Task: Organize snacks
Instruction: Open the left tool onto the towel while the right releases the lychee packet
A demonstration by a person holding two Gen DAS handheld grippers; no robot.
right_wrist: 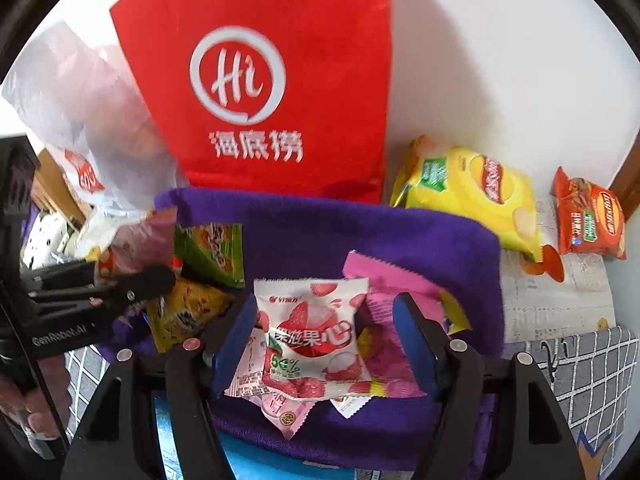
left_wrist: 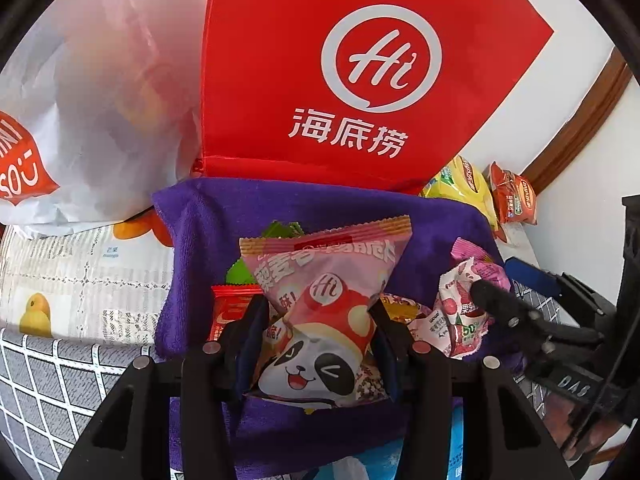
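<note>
My left gripper (left_wrist: pixel 318 312) is shut on a pink panda snack packet (left_wrist: pixel 320 320), held above the purple towel (left_wrist: pixel 224 216). My right gripper (right_wrist: pixel 324 316) is shut on a white strawberry gummy packet (right_wrist: pixel 312 332) over the same towel (right_wrist: pixel 320 224); in the left wrist view that packet (left_wrist: pixel 460 312) and the right gripper's fingers (left_wrist: pixel 504 304) show at the right. A pink packet (right_wrist: pixel 392 300), a green packet (right_wrist: pixel 212 248) and a yellow packet (right_wrist: pixel 188 312) lie on the towel. The left gripper's fingers (right_wrist: pixel 136 280) show at the left of the right wrist view.
A red Haidilao bag (left_wrist: pixel 360 72) stands behind the towel, also in the right wrist view (right_wrist: pixel 260 80). A white plastic bag (left_wrist: pixel 88 120) lies at its left. A yellow chip bag (right_wrist: pixel 472 196) and an orange chip bag (right_wrist: pixel 588 216) lie to the right by the wall.
</note>
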